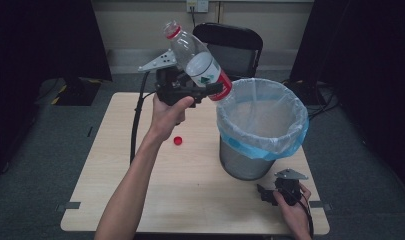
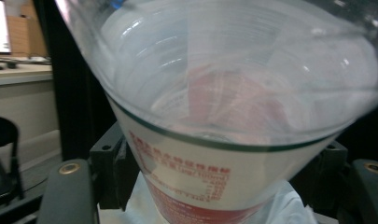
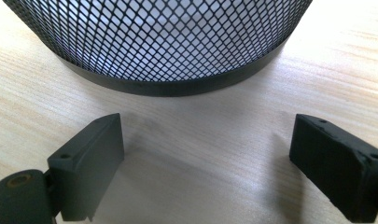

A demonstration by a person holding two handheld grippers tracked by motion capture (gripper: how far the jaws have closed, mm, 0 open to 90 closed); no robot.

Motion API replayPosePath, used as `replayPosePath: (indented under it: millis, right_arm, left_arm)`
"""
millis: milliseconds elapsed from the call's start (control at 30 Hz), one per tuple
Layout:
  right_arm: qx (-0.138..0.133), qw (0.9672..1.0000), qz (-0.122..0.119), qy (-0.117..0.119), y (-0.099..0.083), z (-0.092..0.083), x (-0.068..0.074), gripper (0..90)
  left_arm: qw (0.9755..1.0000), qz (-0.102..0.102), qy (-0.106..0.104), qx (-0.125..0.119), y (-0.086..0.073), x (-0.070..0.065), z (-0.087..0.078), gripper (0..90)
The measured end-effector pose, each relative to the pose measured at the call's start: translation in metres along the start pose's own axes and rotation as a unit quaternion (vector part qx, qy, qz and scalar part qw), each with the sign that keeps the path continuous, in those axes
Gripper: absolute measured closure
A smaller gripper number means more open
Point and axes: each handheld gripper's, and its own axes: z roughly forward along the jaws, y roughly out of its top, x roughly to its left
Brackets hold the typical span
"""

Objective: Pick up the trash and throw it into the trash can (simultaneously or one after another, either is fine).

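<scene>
The left claw (image 1: 210, 90) is clamped on a clear plastic bottle (image 1: 197, 62). It grips the bottle low down, near its red bottom end. The bottle is up in the air and tilted, with its open neck pointing up and away. Its bottom end hangs just over the rim of the bin (image 1: 262, 120). In the left gripper view, the bottle's white and red label (image 2: 191, 182) sits tight between the two black jaws.

The bin is a black mesh one with a thin blue bag (image 1: 290, 137) inside. It stands on the counter (image 1: 190, 195). A small red cap (image 1: 178, 140) lies on the counter, near the bin.

The right claw (image 1: 266, 195) is wide apart and holds nothing. It rests low by the bin's bottom edge (image 3: 177, 86).
</scene>
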Motion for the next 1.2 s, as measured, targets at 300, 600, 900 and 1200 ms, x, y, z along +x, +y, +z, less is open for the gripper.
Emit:
replayPosePath:
  millis: [300,600,900,1200]
  right_arm:
    - [0.0,1.0,0.0,0.0,0.0,0.0,0.0,9.3]
    - [0.0,1.0,-0.001,0.001,0.0,0.0,0.0,9.3]
    - [0.0,1.0,-0.001,0.001,0.0,0.0,0.0,9.3]
    - [0.001,1.0,-0.001,0.001,0.0,0.0,0.0,9.3]
  left_arm:
    - [0.9989,-0.003,-0.036,0.03,-0.005,-0.01,0.036,27.4]
    - [0.9968,-0.006,-0.032,0.072,-0.02,-0.004,0.06,26.4]
    - [0.996,-0.002,-0.014,0.088,-0.027,0.0,0.062,24.3]
    - [0.9969,-0.003,-0.021,0.076,-0.027,0.001,0.055,24.4]
